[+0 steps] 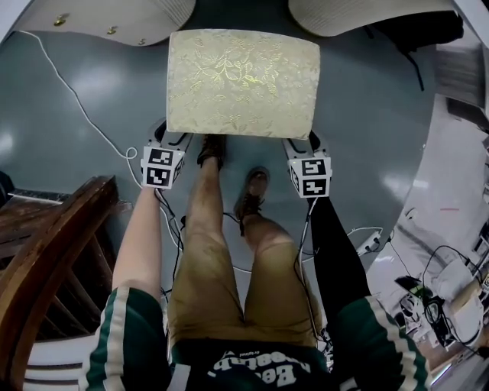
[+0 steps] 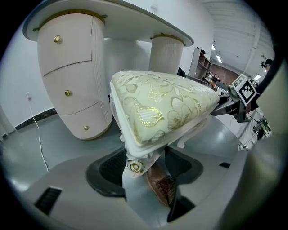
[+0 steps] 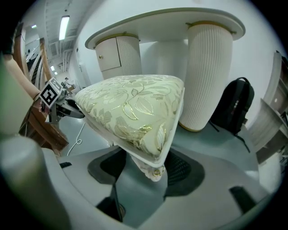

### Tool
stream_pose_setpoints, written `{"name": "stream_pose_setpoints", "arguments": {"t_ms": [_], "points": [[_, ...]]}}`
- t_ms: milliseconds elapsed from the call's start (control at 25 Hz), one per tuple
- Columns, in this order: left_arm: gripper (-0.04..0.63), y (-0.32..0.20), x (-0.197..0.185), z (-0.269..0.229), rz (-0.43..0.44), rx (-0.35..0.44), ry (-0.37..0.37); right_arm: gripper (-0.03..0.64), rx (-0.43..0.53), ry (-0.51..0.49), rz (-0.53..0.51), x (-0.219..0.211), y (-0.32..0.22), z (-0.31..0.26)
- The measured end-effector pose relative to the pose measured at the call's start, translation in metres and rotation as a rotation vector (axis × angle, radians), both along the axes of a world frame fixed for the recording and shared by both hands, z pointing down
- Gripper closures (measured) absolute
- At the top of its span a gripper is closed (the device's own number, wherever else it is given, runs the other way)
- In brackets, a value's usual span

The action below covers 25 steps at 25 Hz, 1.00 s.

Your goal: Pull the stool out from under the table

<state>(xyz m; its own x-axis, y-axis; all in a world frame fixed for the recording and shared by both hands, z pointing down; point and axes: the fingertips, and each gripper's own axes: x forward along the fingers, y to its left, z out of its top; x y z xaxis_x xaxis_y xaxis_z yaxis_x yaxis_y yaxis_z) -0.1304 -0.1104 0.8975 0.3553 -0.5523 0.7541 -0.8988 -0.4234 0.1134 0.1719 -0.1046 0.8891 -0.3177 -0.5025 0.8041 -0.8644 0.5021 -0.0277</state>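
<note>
1. Gripping the stool (image 1: 243, 82) at its two near corners, with the left claw (image 1: 174, 139) and the right claw (image 1: 304, 143) each clamped on a corner.
2. Judged largely done: seat standing on the floor just in front of the counter (image 2: 135, 18), far edge near the pedestals; perhaps a short pull left.
3. Noted drawers (image 2: 67, 90) in the left pedestal, shut, contents hidden; backpack (image 3: 234, 108) beside the right pedestal, contents not visible.

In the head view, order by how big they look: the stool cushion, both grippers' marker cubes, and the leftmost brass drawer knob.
1. Stool cushion, by far.
2. Left marker cube and right marker cube: alike, not ranked.
3. Drawer knob, tiny, though farther from the camera.
</note>
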Motion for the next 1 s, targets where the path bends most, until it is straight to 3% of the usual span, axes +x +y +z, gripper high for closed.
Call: {"name": "stream_pose_setpoints", "arguments": {"t_ms": [200, 320, 440, 800, 1000], "points": [[0.301, 0.001, 0.001, -0.002, -0.020, 0.027, -0.035, 0.339, 0.008, 0.014, 0.024, 0.002, 0.001, -0.001], [0.296, 0.002, 0.000, -0.012, -0.085, 0.043, -0.027, 0.341, -0.004, 0.014, 0.069, 0.004, 0.005, -0.006], [0.296, 0.009, 0.004, -0.027, -0.094, 0.034, -0.023, 0.337, -0.003, 0.016, 0.076, 0.008, 0.013, -0.021], [0.293, 0.018, 0.010, -0.112, -0.091, 0.102, -0.041, 0.330, 0.083, -0.014, 0.081, 0.011, 0.022, -0.107], [0.293, 0.022, 0.013, -0.171, -0.089, 0.163, -0.017, 0.331, 0.169, -0.046, 0.064, -0.008, 0.019, -0.171]]}}
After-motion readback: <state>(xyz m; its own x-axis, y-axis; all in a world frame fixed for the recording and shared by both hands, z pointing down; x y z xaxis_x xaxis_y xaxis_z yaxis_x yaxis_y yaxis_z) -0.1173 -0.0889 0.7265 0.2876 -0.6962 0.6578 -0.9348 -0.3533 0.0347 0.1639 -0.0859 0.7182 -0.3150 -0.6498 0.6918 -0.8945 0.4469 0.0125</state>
